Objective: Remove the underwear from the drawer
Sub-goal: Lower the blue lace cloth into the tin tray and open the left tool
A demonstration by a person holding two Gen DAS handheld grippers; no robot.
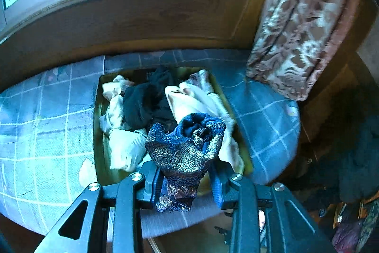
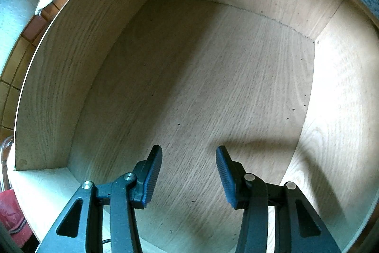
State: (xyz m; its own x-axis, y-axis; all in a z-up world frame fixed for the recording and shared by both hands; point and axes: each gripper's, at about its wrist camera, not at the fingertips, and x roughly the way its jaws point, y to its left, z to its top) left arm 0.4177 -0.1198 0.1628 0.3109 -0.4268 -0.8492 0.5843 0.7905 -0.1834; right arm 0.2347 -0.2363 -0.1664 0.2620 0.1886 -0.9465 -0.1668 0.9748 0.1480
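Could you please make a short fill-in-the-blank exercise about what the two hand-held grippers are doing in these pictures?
1. The left hand-held gripper is shut on a blue and gold patterned ____.
2. The right hand-held gripper is open and holds ____.
3. The drawer under the right hand-held gripper has a bottom made of ____.
4. The tray of pale and black garments rests on a ____ checked cloth.

Missing words: garment; nothing; wood; blue
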